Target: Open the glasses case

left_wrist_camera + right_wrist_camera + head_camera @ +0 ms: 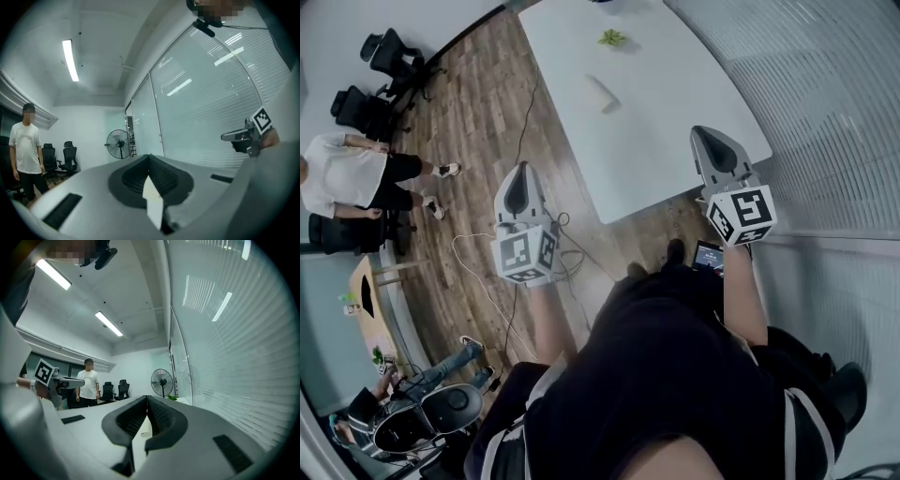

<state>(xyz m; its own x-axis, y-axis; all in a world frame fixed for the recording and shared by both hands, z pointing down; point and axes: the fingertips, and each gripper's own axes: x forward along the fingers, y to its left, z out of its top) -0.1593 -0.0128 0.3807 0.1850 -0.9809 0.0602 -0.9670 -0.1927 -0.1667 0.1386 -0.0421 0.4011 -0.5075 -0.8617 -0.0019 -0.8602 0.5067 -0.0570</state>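
A pale glasses case [603, 94] lies closed on the white table [666, 122], far ahead of both grippers. I hold my left gripper [521, 169] over the wooden floor, left of the table's near corner, with its jaw tips together and nothing held. My right gripper [703, 133] hovers over the table's near right edge, also shut and empty. In the left gripper view the left gripper [149, 157] points level into the room, and the right gripper [243, 136] shows at the side. In the right gripper view the right gripper [147, 398] has its tips touching.
A small green plant [611, 37] sits at the table's far end. A glass wall with blinds [825, 103] runs along the right. Cables [487, 253] lie on the floor. A person in a white shirt [347, 178], office chairs [389, 52] and a standing fan [161, 380] are at the left.
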